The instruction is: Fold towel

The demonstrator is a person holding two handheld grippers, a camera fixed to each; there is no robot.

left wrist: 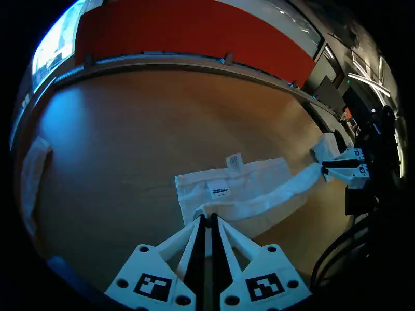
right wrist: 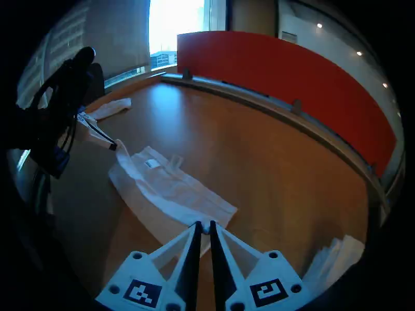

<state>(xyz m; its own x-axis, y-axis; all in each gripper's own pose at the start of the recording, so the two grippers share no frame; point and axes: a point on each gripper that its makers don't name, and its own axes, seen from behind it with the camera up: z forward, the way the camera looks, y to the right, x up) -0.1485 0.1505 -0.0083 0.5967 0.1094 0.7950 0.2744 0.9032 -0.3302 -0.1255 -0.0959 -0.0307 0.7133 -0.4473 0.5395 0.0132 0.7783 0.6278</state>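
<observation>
A white towel (left wrist: pixel 244 186) with a small label lies on the wooden table (left wrist: pixel 129 135), its near long edge raised in a rolled band. My left gripper (left wrist: pixel 210 220) is shut on one end of that band. The right gripper (left wrist: pixel 324 168) pinches the other end at the right of the left gripper view. In the right gripper view the towel (right wrist: pixel 166 192) stretches away from my right gripper (right wrist: pixel 204 226), whose fingers are shut on its near corner. The left gripper (right wrist: pixel 112 146) holds the far corner, with a dark-sleeved person behind it.
A second white cloth (left wrist: pixel 32 176) lies at the table's left edge, seen as the cloth (right wrist: pixel 111 109) by the window. A stack of folded white towels (right wrist: pixel 337 259) sits near the right gripper. A red partition (right wrist: pixel 290 78) runs along the table's far side.
</observation>
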